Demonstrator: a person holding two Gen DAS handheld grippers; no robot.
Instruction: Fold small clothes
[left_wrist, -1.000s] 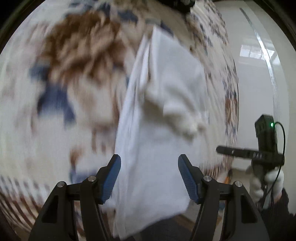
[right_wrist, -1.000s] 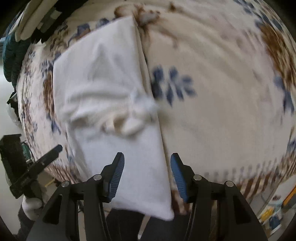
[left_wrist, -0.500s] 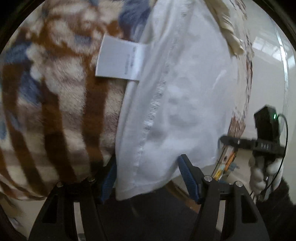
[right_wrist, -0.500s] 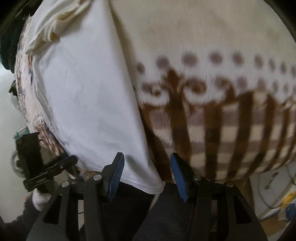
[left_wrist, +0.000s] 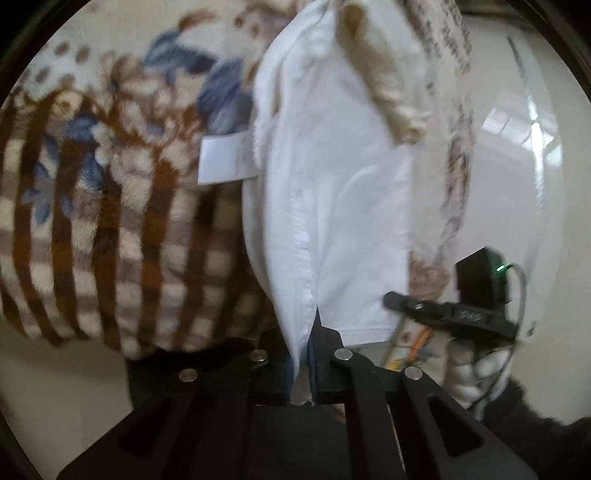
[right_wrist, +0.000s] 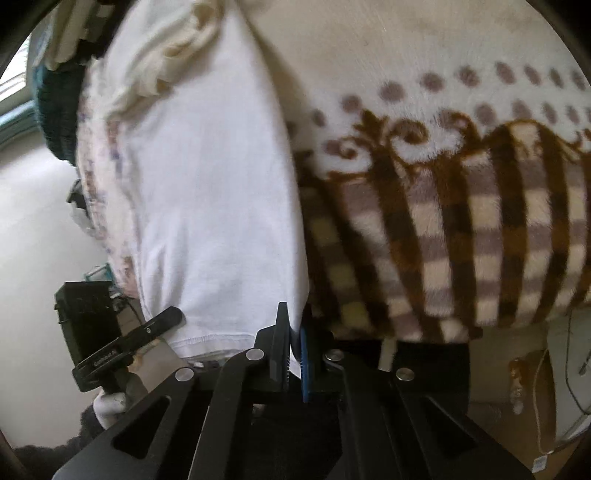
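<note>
On the patterned blanket (left_wrist: 110, 229), both tools (left_wrist: 301, 354) (right_wrist: 293, 350) pinch the white garment (left_wrist: 332, 206).

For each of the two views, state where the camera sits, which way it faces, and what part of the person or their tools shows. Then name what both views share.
Left wrist: behind the left gripper, facing along its fingers at the white garment; the right gripper and gloved hand show.
Right wrist: behind the right gripper, facing the same garment; the left gripper shows at lower left.
Shared: garment and patterned blanket.
</note>
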